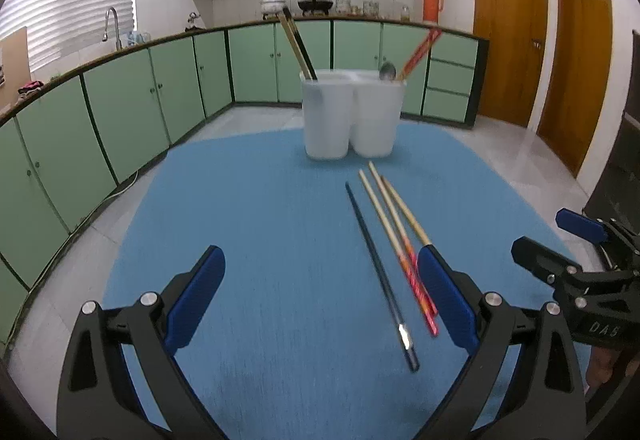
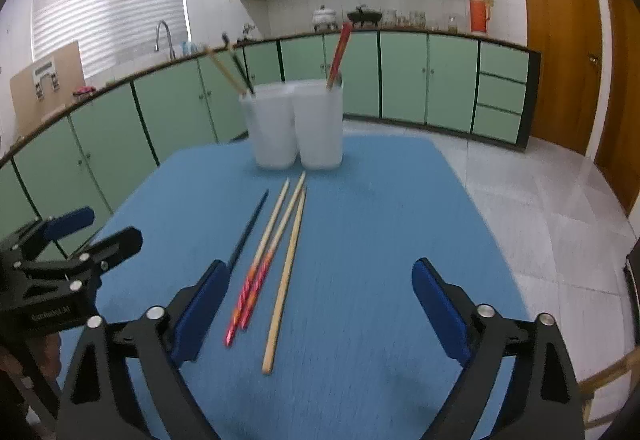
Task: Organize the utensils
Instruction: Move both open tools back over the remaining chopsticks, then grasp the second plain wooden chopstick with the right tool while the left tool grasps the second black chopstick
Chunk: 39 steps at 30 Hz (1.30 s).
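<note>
Four chopsticks [image 2: 276,248] lie nearly touching on the blue mat [image 2: 380,224], just in front of the white holder [image 2: 296,128]. My left gripper [image 1: 320,296] and right gripper [image 2: 320,304] both hover wide open, holding nothing. I judge a careless pinch could catch two sticks or roll them apart.

Four loose chopsticks on blue mat [image 2: 380,240]: one dark chopstick [image 2: 249,230], two red-handled chopsticks [image 2: 264,252], one plain wooden chopstick [image 2: 286,280]. One white twin-cup holder [image 2: 296,124]. One spoon [image 1: 387,71] inside holder.
</note>
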{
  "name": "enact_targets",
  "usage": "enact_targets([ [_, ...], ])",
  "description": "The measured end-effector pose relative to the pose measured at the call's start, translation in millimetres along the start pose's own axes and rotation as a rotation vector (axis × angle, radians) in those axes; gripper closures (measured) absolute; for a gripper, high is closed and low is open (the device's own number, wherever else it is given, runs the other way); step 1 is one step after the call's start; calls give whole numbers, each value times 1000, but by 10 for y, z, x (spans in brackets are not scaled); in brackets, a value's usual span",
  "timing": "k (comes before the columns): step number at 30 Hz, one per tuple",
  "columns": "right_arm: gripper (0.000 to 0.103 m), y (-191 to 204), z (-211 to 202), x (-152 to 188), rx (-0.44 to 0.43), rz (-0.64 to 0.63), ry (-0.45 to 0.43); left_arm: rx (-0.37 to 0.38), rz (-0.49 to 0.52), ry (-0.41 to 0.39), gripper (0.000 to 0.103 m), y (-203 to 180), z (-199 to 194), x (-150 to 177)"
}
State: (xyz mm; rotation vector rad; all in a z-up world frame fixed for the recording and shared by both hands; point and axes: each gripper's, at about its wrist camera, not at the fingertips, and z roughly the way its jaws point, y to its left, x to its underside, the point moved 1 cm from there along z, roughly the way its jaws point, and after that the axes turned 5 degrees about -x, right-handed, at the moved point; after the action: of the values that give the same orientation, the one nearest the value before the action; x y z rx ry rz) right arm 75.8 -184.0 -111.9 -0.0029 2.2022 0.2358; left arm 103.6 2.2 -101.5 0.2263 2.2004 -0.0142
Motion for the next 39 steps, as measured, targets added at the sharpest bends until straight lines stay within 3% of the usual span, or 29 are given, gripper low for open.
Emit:
enact_targets([
  [12, 47, 129, 152, 401, -17, -3, 109, -12, -9, 97, 9, 23, 78, 290],
  [22, 68, 225, 247, 539, -26, -27, 161, -3, -24, 115, 9, 25, 72, 362],
  [35, 73, 246, 308, 579, -13, -29, 170, 7, -28, 127, 9, -28, 116, 367],
  [39, 79, 241, 328, 573, -7, -33, 165, 9, -26, 126, 9, -41, 113, 370],
])
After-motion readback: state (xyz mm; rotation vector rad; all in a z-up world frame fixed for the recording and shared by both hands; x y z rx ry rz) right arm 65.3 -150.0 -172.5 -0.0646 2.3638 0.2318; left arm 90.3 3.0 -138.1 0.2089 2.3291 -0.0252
